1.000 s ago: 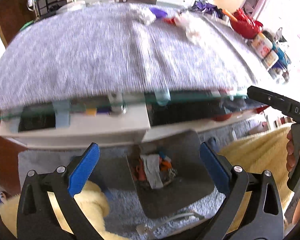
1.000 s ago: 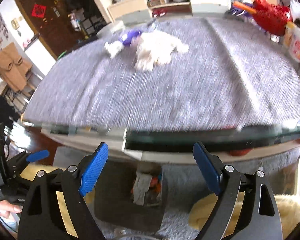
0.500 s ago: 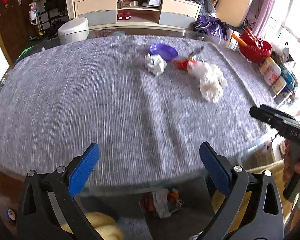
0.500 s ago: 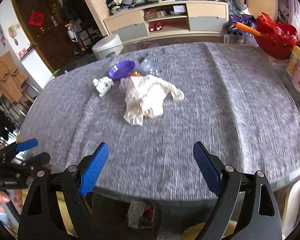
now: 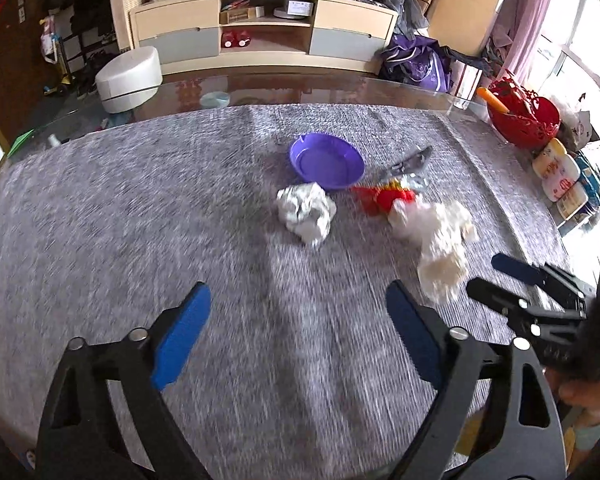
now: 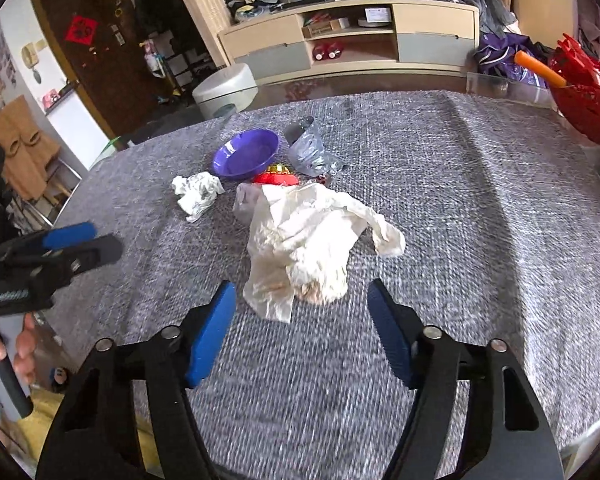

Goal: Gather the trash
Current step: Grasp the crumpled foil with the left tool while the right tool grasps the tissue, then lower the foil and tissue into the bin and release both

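- Both views have swung up from the bin on the floor under the surface's edge to the grey cloth on the surface [image 5: 140, 216], so both tools are now back over the trash and a fresh pick can begin.
- The trash sits in a cluster near the middle of the cloth: a large crumpled tissue [image 6: 308, 248], a small paper ball [image 5: 306, 212], a red wrapper [image 5: 388, 199] and a squashed clear cup [image 6: 308, 148], all close beside a purple bowl [image 5: 326, 158].
- The right hand-held gripper [image 6: 300, 316] points steeply down with the large tissue just ahead of its tips. Its jaws are closing, but nothing is between them yet and the pads touch nothing.
- The left hand-held gripper [image 5: 298, 324] also tilts steeply down, lined up toward the paper ball but well short of it. Its jaws are closing a little and are empty, with only cloth showing in the gap.
- A hand [image 6: 4, 356] grips the left tool's handle at the edge of the right view.
- Judging by the layout, the right tool is nearer its target; it likely needs to push forward and down before the pinch can catch tissue instead of air.
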The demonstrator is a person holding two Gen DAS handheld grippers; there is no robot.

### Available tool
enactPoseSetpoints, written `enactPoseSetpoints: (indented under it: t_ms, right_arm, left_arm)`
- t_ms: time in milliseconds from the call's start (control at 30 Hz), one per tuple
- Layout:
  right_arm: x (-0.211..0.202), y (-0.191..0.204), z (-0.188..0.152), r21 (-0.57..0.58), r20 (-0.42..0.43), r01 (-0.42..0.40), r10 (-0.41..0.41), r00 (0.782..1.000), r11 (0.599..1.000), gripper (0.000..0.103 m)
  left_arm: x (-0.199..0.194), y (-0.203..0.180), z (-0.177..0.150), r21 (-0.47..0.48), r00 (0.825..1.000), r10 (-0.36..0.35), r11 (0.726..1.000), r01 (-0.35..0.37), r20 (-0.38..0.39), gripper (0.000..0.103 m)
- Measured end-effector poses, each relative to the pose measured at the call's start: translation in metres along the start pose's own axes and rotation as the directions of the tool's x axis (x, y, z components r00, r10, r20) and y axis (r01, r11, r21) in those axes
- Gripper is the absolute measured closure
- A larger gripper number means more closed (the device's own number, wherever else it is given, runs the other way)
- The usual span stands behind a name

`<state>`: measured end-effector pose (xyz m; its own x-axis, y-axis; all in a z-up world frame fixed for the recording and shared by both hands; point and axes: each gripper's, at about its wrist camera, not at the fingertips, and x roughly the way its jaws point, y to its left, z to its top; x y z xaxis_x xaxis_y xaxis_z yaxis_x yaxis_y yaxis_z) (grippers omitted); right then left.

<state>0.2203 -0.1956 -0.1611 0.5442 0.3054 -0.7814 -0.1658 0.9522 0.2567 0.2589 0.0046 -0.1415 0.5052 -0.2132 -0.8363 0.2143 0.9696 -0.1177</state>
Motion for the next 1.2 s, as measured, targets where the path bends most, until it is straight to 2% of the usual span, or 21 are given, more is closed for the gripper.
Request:
enactPoseSetpoints:
  t_ms: [167, 300, 400, 467, 567, 600, 667, 800, 967, 1200]
  right_arm:
    - [0.006, -0.001, 0.003, -0.005, 0.004, 0.001, -0.001, 1.000, 1.000, 0.044]
    - [0.012, -0.001, 0.008, -0.011, 0.000, -0.008, 0.008, 1.000, 1.000, 0.044]
    - [0.018, -0.002, 0.009, -0.014, -0.010, -0.010, 0.010, 1.000, 1.000, 0.046]
    - [0.024, -0.002, 0.008, -0.016, -0.025, -0.011, 0.011, 1.000, 1.000, 0.059]
    - [0.026, -0.003, 0.006, -0.025, -0.032, -0.007, 0.006, 0.999, 1.000, 0.074]
    - [0.025, -0.003, 0.006, -0.026, -0.031, -0.009, 0.009, 0.999, 1.000, 0.076]
    - [0.021, -0.002, 0.006, -0.027, -0.024, -0.014, 0.013, 1.000, 1.000, 0.085]
    - [0.008, 0.001, 0.007, -0.034, 0.001, -0.022, 0.022, 1.000, 0.999, 0.088]
    - [-0.022, 0.007, 0.007, -0.041, 0.052, -0.029, 0.031, 0.998, 0.999, 0.088]
    - [-0.062, 0.015, -0.002, -0.051, 0.093, -0.033, 0.038, 0.995, 0.998, 0.088]
  left_arm:
    - [0.031, -0.002, 0.018, 0.014, 1.000, -0.021, 1.000, 0.022, -0.015, 0.026]
    - [0.051, -0.001, 0.028, 0.006, 1.000, -0.019, 1.000, 0.019, -0.023, 0.029]
    - [0.065, 0.003, 0.034, -0.011, 0.999, -0.018, 1.000, 0.018, -0.030, 0.038]
    - [0.072, 0.004, 0.037, -0.016, 0.999, -0.020, 1.000, 0.019, -0.036, 0.047]
    - [0.075, 0.003, 0.038, -0.003, 0.999, -0.003, 1.000, 0.003, -0.035, 0.061]
    - [0.075, 0.003, 0.039, 0.001, 0.999, -0.004, 1.000, 0.004, -0.032, 0.068]
    - [0.073, 0.003, 0.039, 0.003, 1.000, -0.011, 1.000, 0.011, -0.028, 0.076]
    - [0.065, 0.000, 0.037, 0.014, 1.000, -0.011, 1.000, 0.011, -0.020, 0.088]
    - [0.045, -0.004, 0.029, 0.029, 1.000, -0.006, 1.000, 0.006, -0.003, 0.094]
    - [-0.003, -0.016, 0.010, 0.040, 0.999, -0.005, 0.999, 0.003, 0.042, 0.097]
